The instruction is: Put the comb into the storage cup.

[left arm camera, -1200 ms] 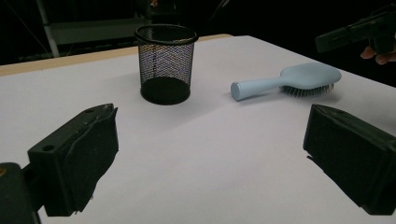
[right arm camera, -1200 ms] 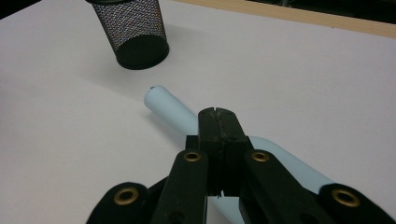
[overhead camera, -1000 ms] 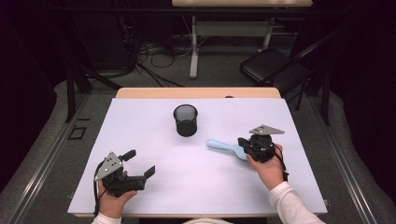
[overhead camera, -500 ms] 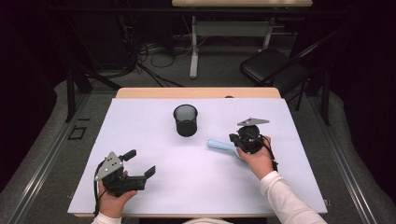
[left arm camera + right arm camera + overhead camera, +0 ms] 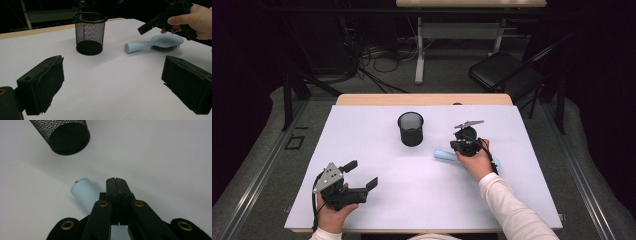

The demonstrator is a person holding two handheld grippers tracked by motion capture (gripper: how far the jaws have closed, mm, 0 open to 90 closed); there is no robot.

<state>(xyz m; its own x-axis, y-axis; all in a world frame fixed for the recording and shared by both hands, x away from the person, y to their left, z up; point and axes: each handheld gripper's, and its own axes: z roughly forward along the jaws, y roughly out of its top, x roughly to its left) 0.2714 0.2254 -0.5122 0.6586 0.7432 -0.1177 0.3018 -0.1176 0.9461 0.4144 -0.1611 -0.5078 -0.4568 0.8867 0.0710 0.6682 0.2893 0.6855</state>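
At the bottom left of the high view, the left gripper rests on the white worktop with its jaws wide apart and nothing between them. A hand holds it from below. A bit farther up and to the right of the middle, the right gripper hangs just over a light blue hairbrush. Its two jaws are pressed tight together, and they hold nothing. In the right gripper view the closed jaws sit above the round end of the brush handle, a little to one side of it. The hairbrush lies flat on the worktop, right of the middle, with its handle pointing toward the left of the frame. In the left gripper view you can see its wide head with the bristles facing down. The brush looks like hard plastic, so it is likely light and stiff and will not bend. The smooth handle may be a bit slippery. The handle looks like the best place to grab, near its middle, because it is thin and round and fits between the jaws. The gripper must open first. Farthest back, in the middle of the worktop, stands a black mesh cup, upright and empty, near the brush but not touching it.
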